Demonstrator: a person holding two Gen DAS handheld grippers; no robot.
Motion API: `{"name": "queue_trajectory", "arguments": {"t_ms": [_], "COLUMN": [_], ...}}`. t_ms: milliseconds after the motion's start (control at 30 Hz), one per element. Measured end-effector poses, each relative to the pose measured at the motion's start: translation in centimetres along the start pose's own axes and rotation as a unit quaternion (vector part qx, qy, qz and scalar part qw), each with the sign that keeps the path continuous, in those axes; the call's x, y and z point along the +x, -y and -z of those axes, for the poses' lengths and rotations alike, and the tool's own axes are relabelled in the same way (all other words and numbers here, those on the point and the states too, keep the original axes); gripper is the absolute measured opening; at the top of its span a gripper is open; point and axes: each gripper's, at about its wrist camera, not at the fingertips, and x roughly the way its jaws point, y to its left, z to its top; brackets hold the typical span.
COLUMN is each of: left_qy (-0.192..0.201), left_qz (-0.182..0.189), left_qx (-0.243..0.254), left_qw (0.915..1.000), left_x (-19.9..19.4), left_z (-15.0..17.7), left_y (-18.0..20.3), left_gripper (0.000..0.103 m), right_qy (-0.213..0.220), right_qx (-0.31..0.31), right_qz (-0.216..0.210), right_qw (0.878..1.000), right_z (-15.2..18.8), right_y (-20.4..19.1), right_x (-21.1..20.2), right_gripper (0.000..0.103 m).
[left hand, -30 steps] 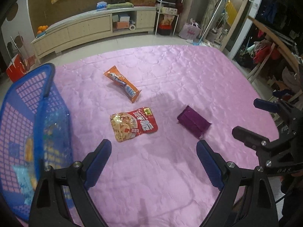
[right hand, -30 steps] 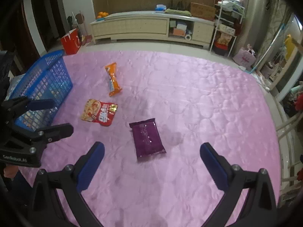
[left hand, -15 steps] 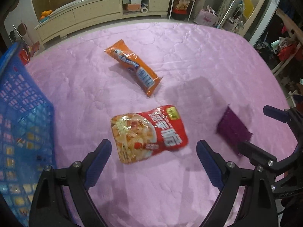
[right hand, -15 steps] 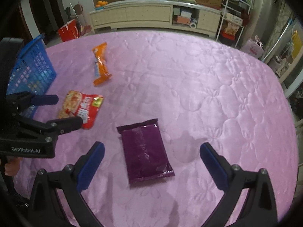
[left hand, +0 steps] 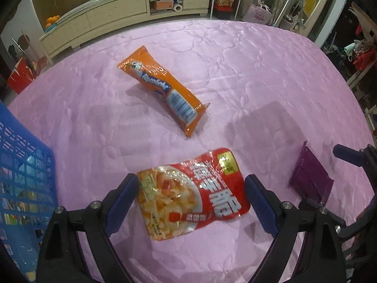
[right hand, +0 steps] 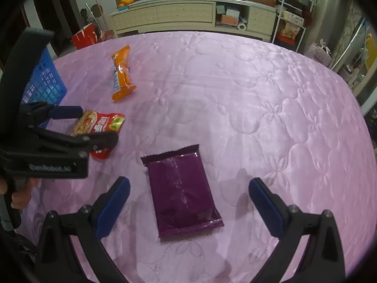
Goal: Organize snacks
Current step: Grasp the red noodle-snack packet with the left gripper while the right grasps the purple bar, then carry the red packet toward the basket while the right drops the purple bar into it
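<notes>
A red snack bag (left hand: 193, 193) lies flat on the pink quilt (left hand: 259, 75). My left gripper (left hand: 190, 181) is open and points down over it, with one blue pad on each side of the bag and neither pressing. A purple packet (right hand: 183, 191) lies flat under my right gripper (right hand: 188, 184), which is also open, its pads well apart from the packet's sides. An orange packet (left hand: 162, 92) lies farther back on the quilt. In the right wrist view the left gripper (right hand: 94, 126) straddles the red snack bag (right hand: 103, 122).
A blue mesh basket (left hand: 26, 176) holding several snack packs stands at the quilt's left edge. A long cream cabinet (right hand: 188, 14) and shelves line the far wall. A red paper bag (right hand: 84, 37) stands on the floor. The quilt's right side lies bare.
My left gripper dropped and moved forward until the red bag sat between its fingers, and the basket slid to the frame's left edge. My right gripper sank closer over the purple packet.
</notes>
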Motion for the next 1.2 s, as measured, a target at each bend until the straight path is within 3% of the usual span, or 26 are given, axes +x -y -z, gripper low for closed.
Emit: {"name": "queue_trajectory", "arguments": {"t_ms": [67,233,333,400,500,600,667,733,967,1067,1200], "left_qy": [-0.003,-0.02,-0.016,-0.015,-0.015,-0.017,-0.017,-0.014,-0.004,0.009,0.019], "left_qz": [-0.016,-0.015,-0.017,-0.014,-0.007,-0.001,0.008,0.016,0.03,0.012,0.023], "left_qx": [0.015,0.01,0.009,0.012,0.017,0.008,0.004,0.007,0.015,0.037,0.039], "left_qw": [0.9998,0.9996,0.9997,0.9997,0.9997,0.9998,0.9998,0.9998,0.9994,0.9992,0.9988], "left_x": [0.5,0.8,0.9,0.4,-0.1,-0.4,-0.6,-0.9,-2.1,-2.9,-5.1], "left_z": [-0.4,-0.8,-1.0,-0.3,-0.2,-0.3,-0.1,0.2,2.3,2.8,3.9], "left_y": [0.3,0.1,0.3,0.5,0.6,0.4,0.3,0.3,0.5,0.9,1.3], "left_gripper": [0.093,0.093,0.087,0.07,0.052,0.039,0.037,0.036,0.032,0.032,0.031], "right_qy": [-0.002,-0.009,-0.01,-0.015,-0.011,-0.009,-0.01,-0.008,-0.014,-0.01,0.005], "right_qx": [0.0,-0.005,-0.007,-0.011,-0.016,-0.021,-0.03,-0.035,-0.024,-0.02,-0.02], "right_qz": [0.002,0.0,-0.001,-0.001,0.013,0.018,0.018,0.018,0.012,0.011,0.01], "right_qw": [1.0,1.0,1.0,1.0,1.0,1.0,0.999,0.999,1.0,1.0,1.0], "right_z": [-0.2,-0.4,-0.3,-0.4,-0.5,-0.7,-0.8,-0.9,-0.8,-0.9,-1.2], "right_y": [-0.1,-0.7,-1.1,-1.4,-2.0,-2.2,-2.3,-2.3,-2.3,-2.4,-3.1], "right_x": [0.2,0.8,1.0,1.3,1.6,1.6,1.6,1.6,1.2,0.0,-2.8], "right_gripper": [0.102,0.102,0.102,0.098,0.082,0.069,0.066,0.055,0.054,0.054,0.054]}}
